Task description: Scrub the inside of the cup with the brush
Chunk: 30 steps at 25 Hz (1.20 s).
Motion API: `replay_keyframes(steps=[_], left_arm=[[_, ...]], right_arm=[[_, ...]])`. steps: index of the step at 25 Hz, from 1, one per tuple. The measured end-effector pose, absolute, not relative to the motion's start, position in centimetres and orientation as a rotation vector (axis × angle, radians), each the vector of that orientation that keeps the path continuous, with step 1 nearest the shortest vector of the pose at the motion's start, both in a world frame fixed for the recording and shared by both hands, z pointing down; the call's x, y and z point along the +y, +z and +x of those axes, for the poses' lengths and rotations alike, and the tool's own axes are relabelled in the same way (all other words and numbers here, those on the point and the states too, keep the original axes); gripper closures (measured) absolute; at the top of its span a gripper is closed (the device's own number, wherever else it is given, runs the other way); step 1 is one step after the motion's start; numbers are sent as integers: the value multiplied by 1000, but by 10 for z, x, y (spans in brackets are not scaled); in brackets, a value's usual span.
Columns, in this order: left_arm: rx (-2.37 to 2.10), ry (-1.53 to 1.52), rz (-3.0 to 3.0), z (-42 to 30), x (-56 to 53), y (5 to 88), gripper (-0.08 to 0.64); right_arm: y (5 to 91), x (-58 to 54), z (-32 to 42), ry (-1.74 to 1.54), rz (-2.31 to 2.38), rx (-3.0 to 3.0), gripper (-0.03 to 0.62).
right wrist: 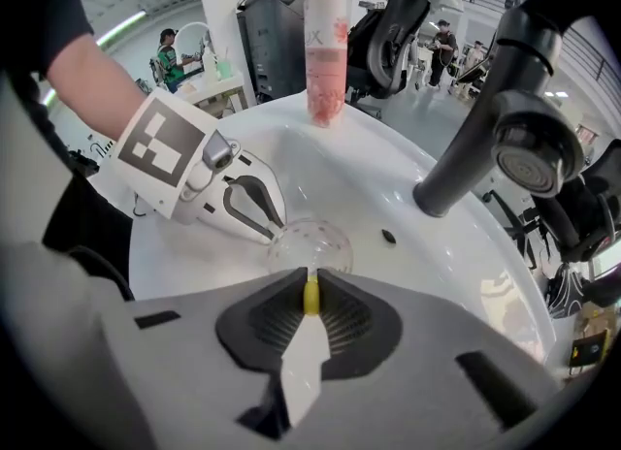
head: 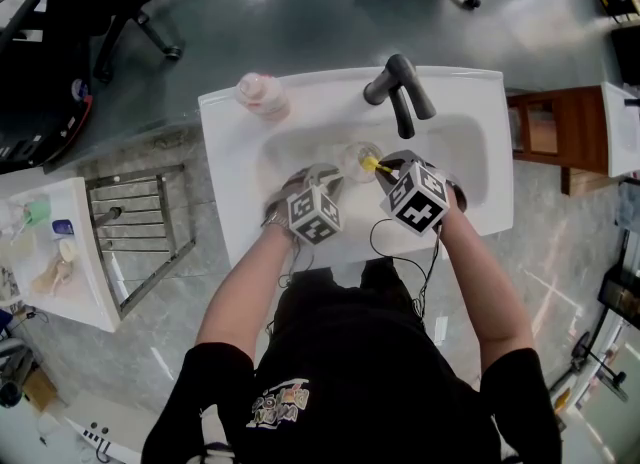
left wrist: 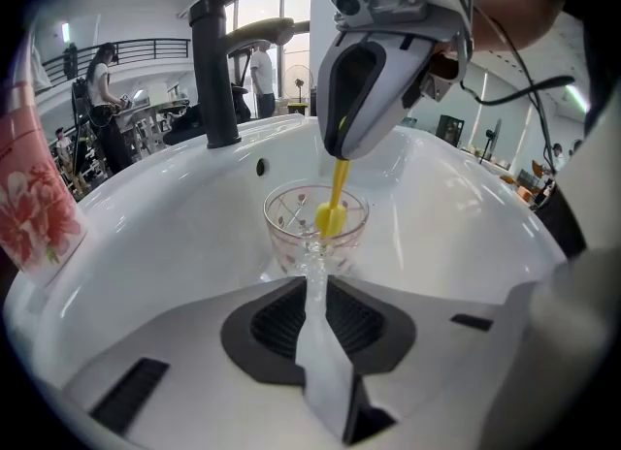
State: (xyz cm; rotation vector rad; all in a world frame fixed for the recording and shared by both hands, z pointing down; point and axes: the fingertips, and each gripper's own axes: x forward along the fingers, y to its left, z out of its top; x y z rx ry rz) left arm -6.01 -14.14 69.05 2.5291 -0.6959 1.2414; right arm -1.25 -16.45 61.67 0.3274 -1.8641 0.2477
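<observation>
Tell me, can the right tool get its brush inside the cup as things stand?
Likely yes: the cup's mouth is uncovered, the left tool grips only its near side, and the right tool's brush dips past the rim.

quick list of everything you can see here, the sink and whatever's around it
sink: one, white, middle of the head view
faucet: one, black, back edge of the sink
cup: one, clear glass with pink print, in the basin
brush: one, yellow, head down inside the cup
bottle: one, pink, back left corner of the sink
wire rack: one, grey metal, left of the sink
cabinet: one, brown wood, right of the sink
office chairs: at least two, black, beyond the sink
left gripper: one, white, shut on the cup
right gripper: one, white, shut on the brush
</observation>
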Motion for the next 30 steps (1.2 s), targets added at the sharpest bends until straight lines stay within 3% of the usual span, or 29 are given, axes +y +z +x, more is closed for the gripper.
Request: replay_keyframes(steps=[19, 30], left_arm=[[-675, 1254, 2535, -62, -141, 692, 503], [-658, 1240, 2542, -60, -140, 690, 503]], right_arm=[[624, -157, -37, 633, 420, -2016, 554], [622, -182, -46, 565, 576, -2097, 554]])
